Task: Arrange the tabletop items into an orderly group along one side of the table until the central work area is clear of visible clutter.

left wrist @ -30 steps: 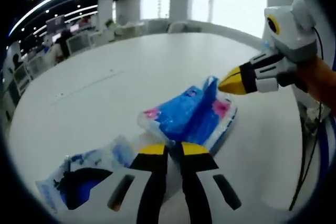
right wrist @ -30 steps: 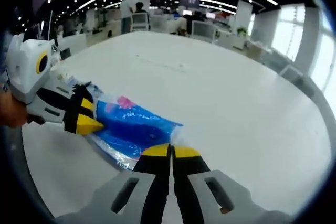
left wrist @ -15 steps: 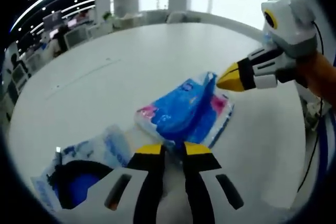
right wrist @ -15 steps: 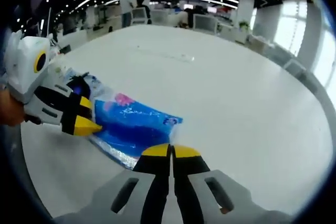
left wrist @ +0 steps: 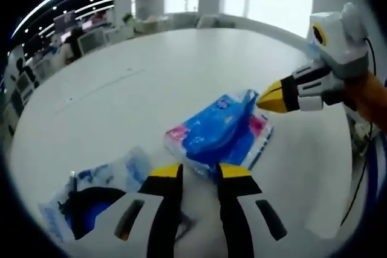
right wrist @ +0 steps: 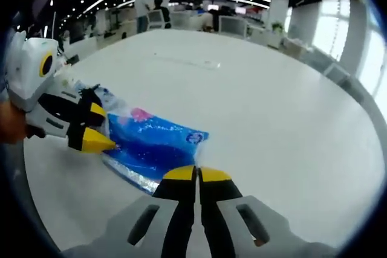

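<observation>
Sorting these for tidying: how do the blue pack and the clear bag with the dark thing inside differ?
The blue pack is opaque bright blue with pink patches; the clear bag is see-through, showing a dark item inside. In the left gripper view the pack lies just ahead of the left gripper, with the right gripper at its far edge; the bag sits beside the left jaw. Both lie on the white table.

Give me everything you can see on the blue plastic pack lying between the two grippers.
The blue pack is a soft, glossy plastic-wrapped bundle, mostly blue with pink patches and a small white label near one corner. It lies flat on the white table, one film edge sticking up. The right gripper, jaws shut, sits at its near corner; contact cannot be told. The left gripper, jaws apart, sits just short of it.
</observation>
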Action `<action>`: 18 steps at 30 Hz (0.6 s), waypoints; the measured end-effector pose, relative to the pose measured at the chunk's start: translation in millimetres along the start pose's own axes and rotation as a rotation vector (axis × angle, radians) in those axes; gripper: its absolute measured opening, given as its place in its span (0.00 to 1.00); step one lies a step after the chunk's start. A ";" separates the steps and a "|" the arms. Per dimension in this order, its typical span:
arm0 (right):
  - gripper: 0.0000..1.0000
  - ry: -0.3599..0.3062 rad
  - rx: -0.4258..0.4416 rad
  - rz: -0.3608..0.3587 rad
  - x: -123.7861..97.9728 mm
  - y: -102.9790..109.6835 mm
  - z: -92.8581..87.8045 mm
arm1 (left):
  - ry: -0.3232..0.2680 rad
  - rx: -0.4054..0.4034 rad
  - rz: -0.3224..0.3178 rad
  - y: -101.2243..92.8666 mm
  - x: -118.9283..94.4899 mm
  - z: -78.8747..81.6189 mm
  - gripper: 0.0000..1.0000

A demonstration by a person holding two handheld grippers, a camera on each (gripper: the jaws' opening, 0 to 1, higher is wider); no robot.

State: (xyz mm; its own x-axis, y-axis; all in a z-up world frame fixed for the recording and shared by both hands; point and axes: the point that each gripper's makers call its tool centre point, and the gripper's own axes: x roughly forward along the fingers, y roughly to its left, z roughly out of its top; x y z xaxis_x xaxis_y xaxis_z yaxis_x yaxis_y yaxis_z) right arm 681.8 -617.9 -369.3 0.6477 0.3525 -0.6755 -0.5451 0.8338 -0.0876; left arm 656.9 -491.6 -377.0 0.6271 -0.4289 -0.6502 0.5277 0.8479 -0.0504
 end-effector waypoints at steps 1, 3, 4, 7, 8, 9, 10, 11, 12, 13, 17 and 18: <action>0.02 0.001 0.003 -0.001 0.2 -0.1 0.0 | -0.004 -0.007 0.004 1.3 -1.9 1.1 0.24; 0.02 0.000 0.009 0.000 0.3 0.2 0.3 | -0.007 -0.012 0.003 1.7 -4.4 1.8 0.28; 0.02 -0.001 0.012 0.001 0.2 1.2 0.6 | -0.006 -0.008 0.003 1.7 -5.3 1.7 0.29; 0.01 -0.001 0.012 0.004 0.6 3.6 1.2 | -0.014 0.000 0.008 3.2 -10.9 2.3 0.32; 0.01 -0.002 0.013 0.006 0.7 4.4 1.4 | -0.019 -0.005 0.005 3.4 -14.3 3.1 0.32; 0.01 -0.002 0.014 0.005 0.9 4.5 1.2 | -0.030 -0.005 0.003 3.5 -16.1 4.4 0.33; 0.01 -0.001 0.017 0.004 1.0 4.8 0.8 | -0.037 0.001 0.002 3.5 -18.6 5.3 0.33; 0.01 -0.001 0.020 0.004 1.1 5.0 0.6 | -0.040 0.006 0.001 3.2 -20.0 5.7 0.33; 0.01 -0.001 0.022 0.003 1.6 4.9 0.6 | -0.046 0.015 0.000 3.0 -21.7 6.3 0.33; 0.01 0.001 0.024 0.002 1.8 4.8 0.4 | -0.050 0.017 -0.002 3.1 -22.6 6.8 0.33; 0.02 0.001 0.028 0.001 1.3 6.1 0.9 | -0.061 0.011 0.000 6.6 -24.7 7.5 0.36; 0.02 0.000 0.027 0.001 1.2 6.3 1.0 | -0.061 0.011 0.000 7.2 -25.0 7.1 0.36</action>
State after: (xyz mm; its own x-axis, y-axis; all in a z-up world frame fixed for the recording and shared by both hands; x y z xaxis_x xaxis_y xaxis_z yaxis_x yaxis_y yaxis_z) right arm 679.7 -611.8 -369.9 0.6468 0.3535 -0.6758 -0.5312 0.8447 -0.0665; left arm 649.1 -477.0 -355.7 0.6605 -0.4473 -0.6031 0.5337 0.8446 -0.0419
